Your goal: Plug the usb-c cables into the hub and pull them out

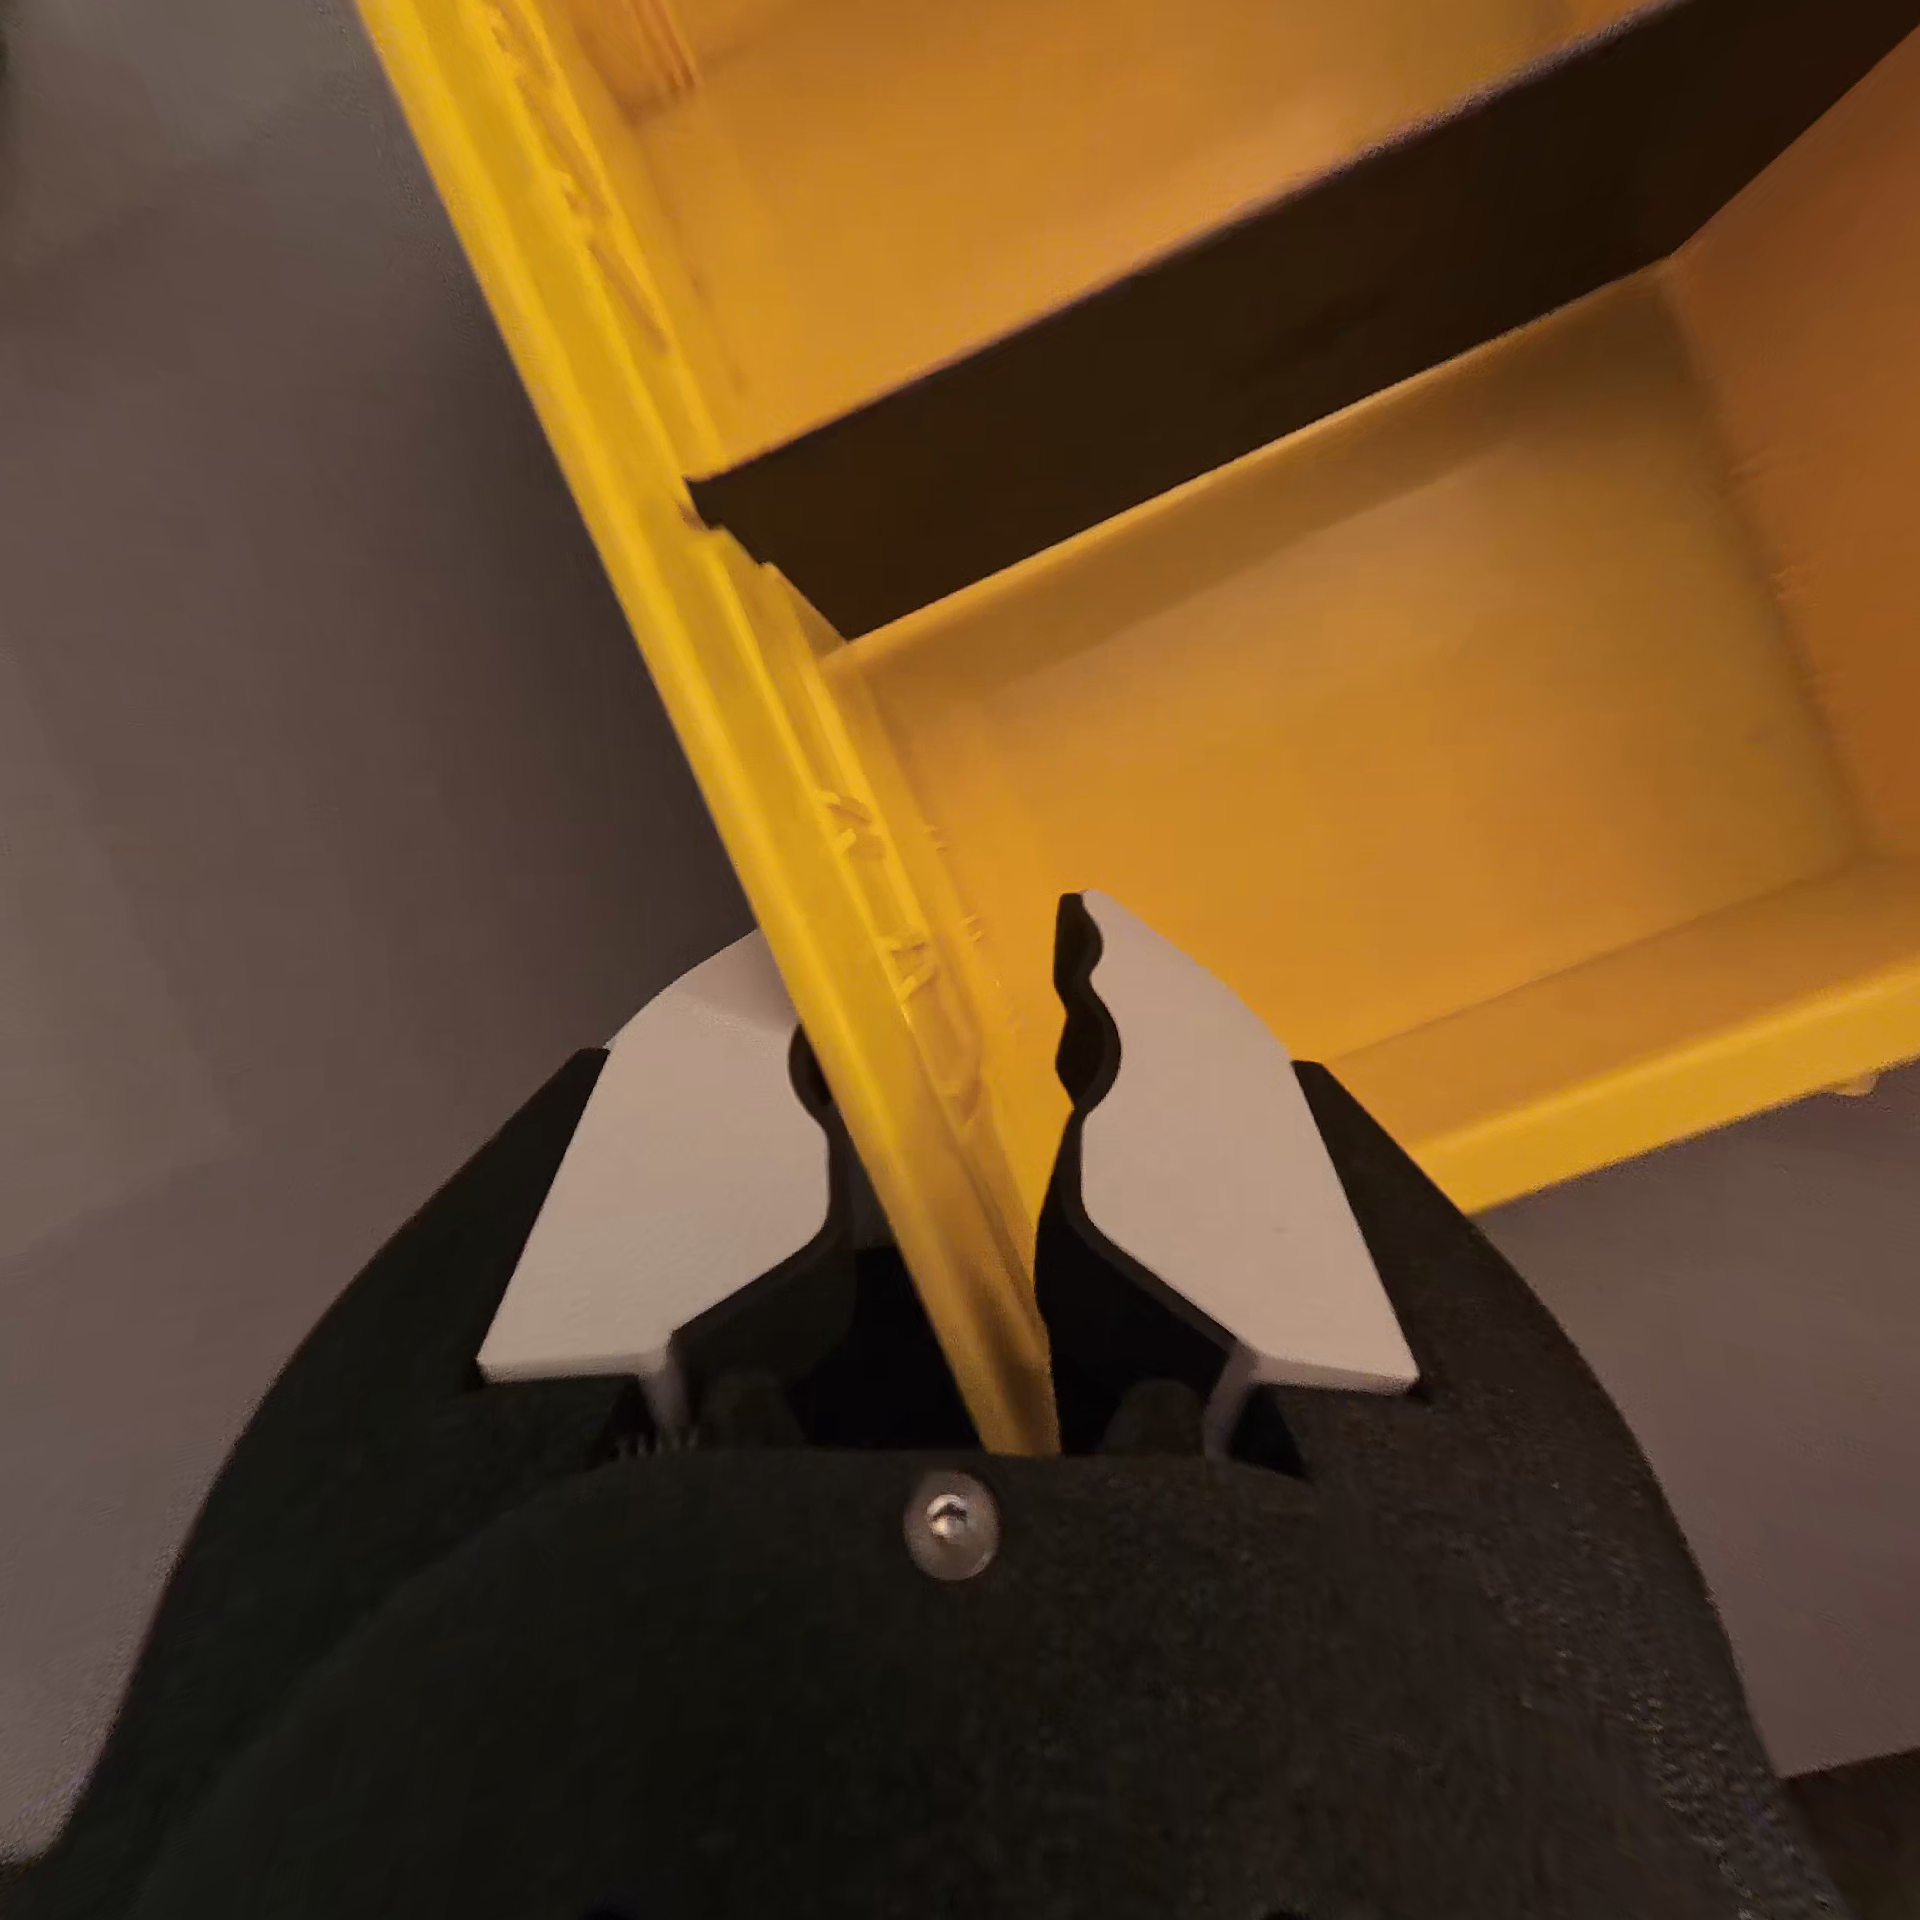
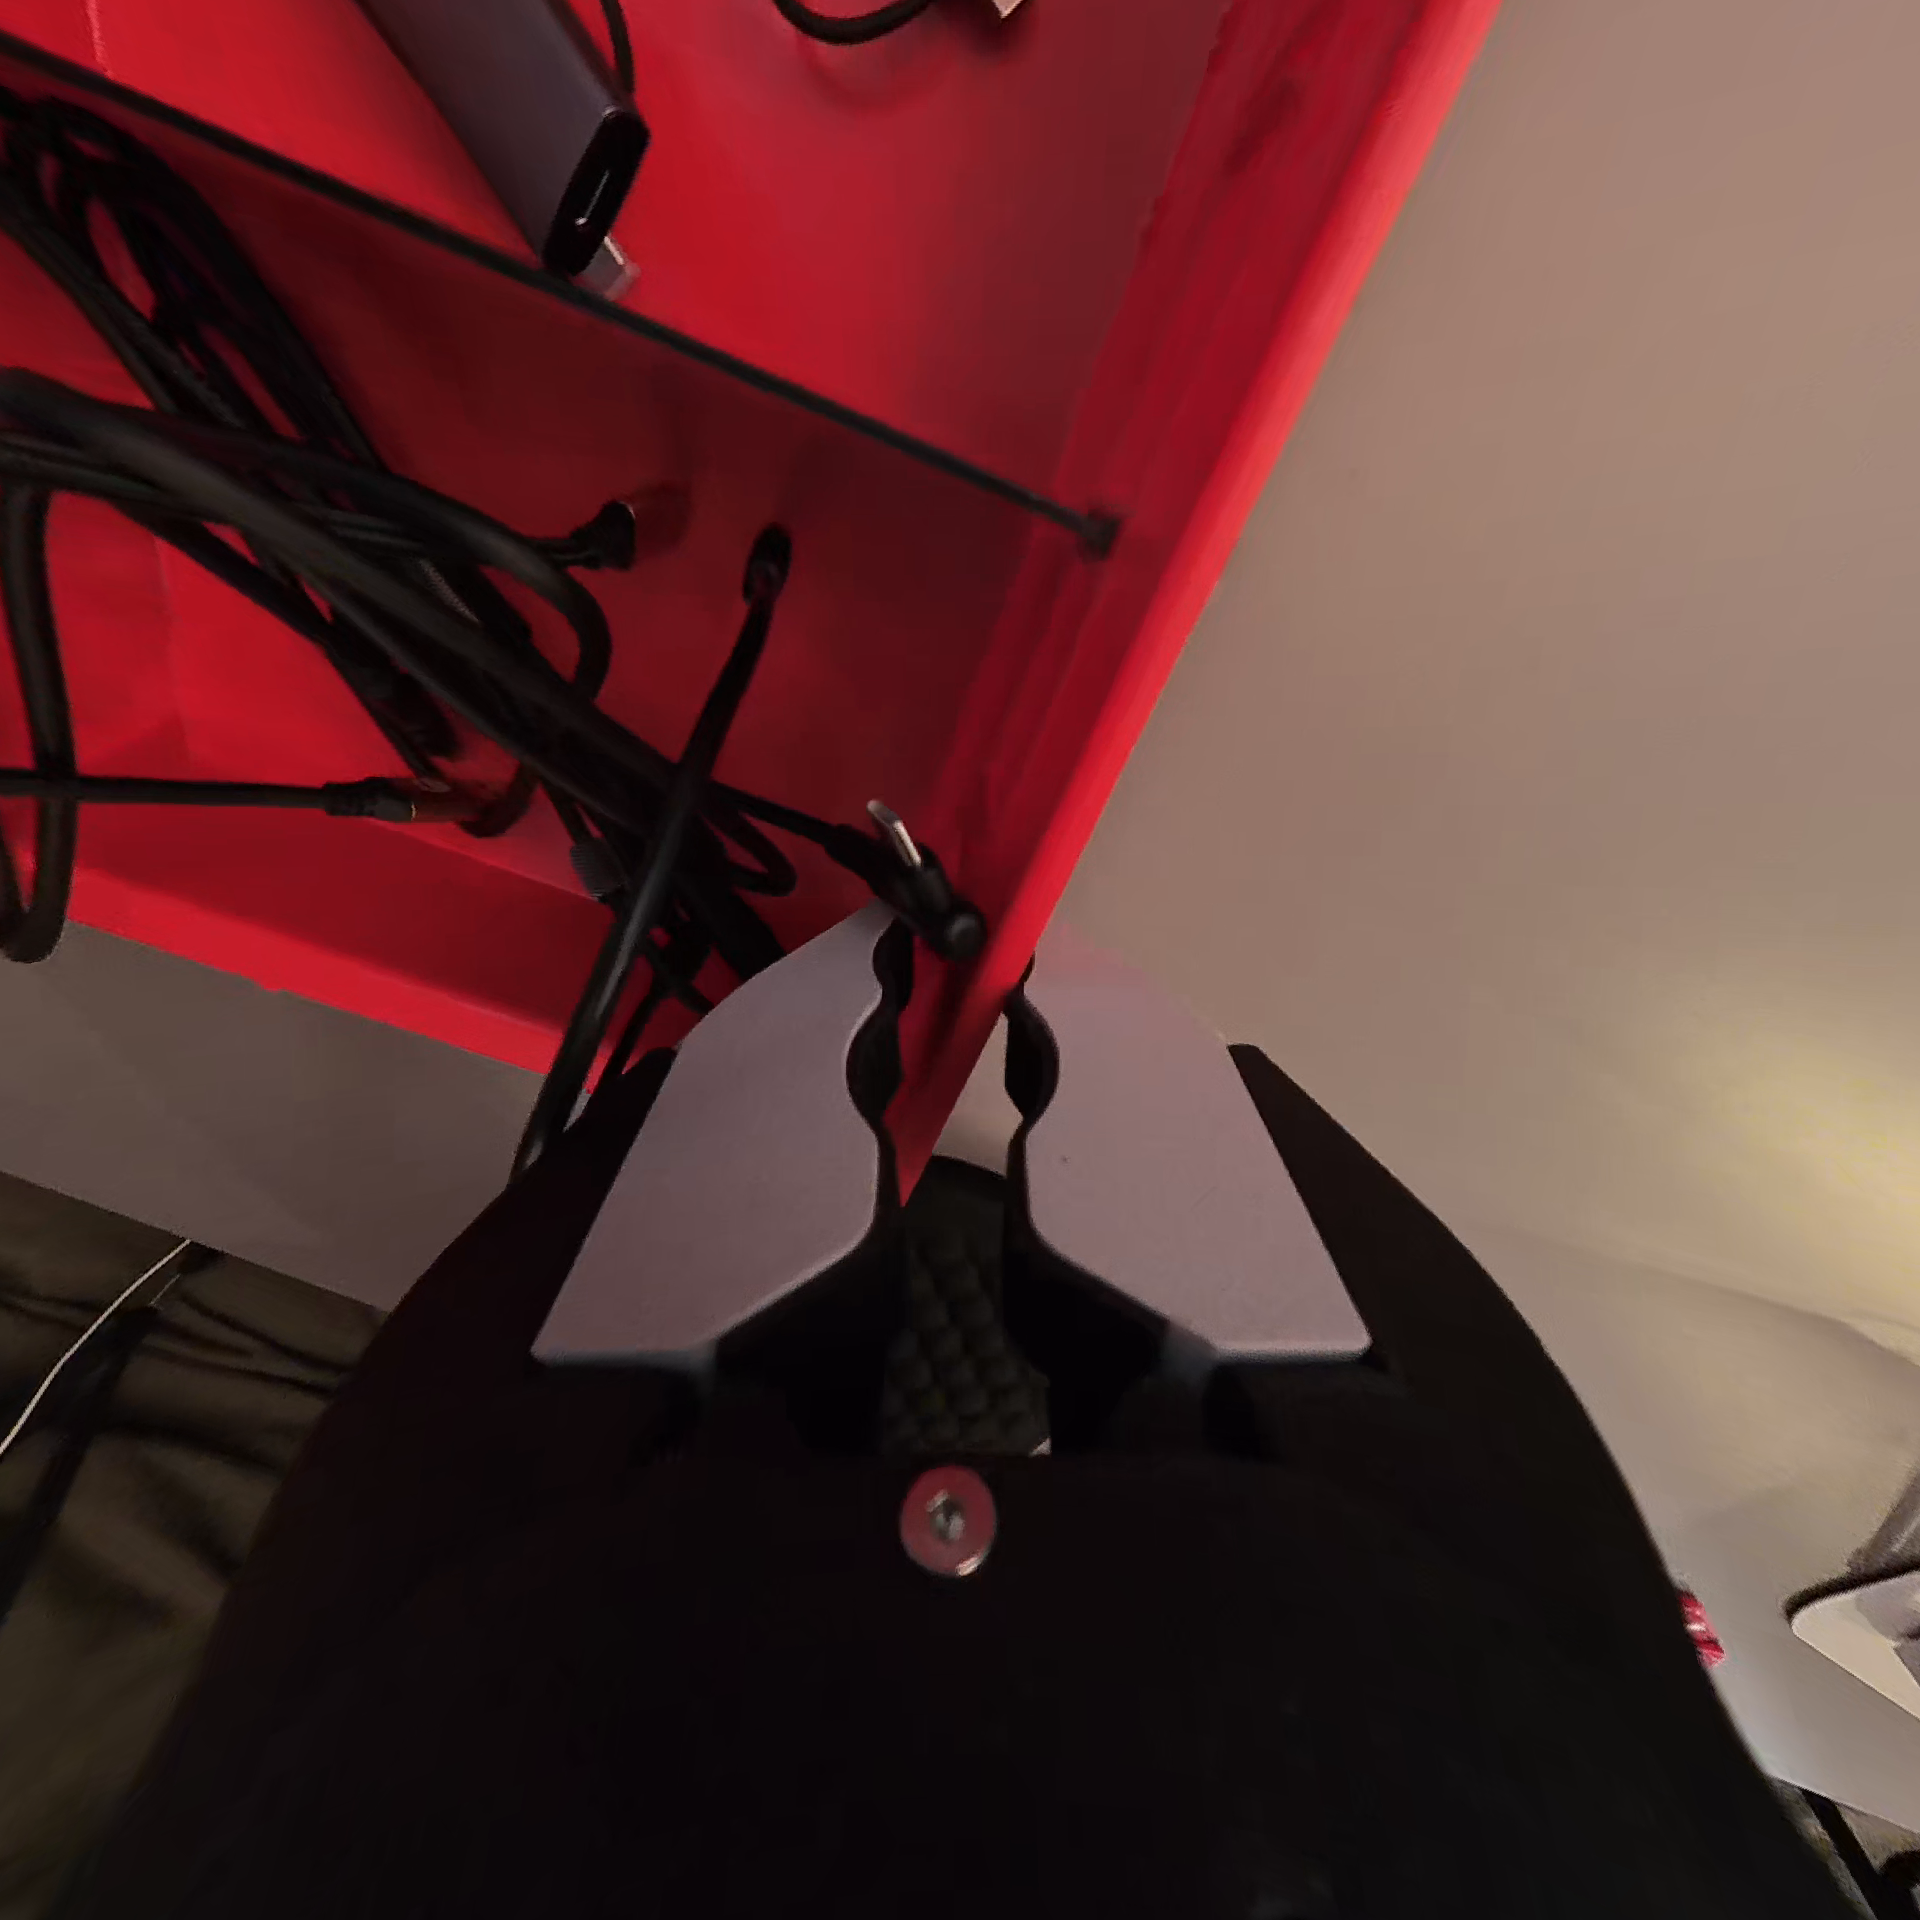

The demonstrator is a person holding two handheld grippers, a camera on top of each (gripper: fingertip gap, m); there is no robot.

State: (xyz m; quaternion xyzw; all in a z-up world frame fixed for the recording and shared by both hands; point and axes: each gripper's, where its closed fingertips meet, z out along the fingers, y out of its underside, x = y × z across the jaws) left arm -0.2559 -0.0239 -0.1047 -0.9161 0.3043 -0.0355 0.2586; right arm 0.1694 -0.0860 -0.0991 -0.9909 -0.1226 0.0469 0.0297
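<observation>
In the left wrist view my left gripper (image 1: 925, 997) is shut on the side wall of a yellow bin (image 1: 727, 582), which has a black divider (image 1: 1195, 416) and bare compartments. In the right wrist view my right gripper (image 2: 961, 971) is shut on the side wall of a red bin (image 2: 1122, 623). Its near compartment holds a tangle of black usb-c cables (image 2: 312, 582); one silver-tipped plug (image 2: 899, 836) lies just beyond my fingertips. A grey hub (image 2: 540, 135) lies in the far compartment behind a thin black divider (image 2: 727, 358).
A grey tabletop (image 1: 260, 623) lies around the yellow bin, and a pale tabletop (image 2: 1507, 727) lies right of the red bin. A dark surface with a thin white cable (image 2: 94, 1340) shows at lower left. A pale object (image 2: 1860, 1631) sits at the right edge. One gripper's finger ends stand about 45 centimetres off the other's.
</observation>
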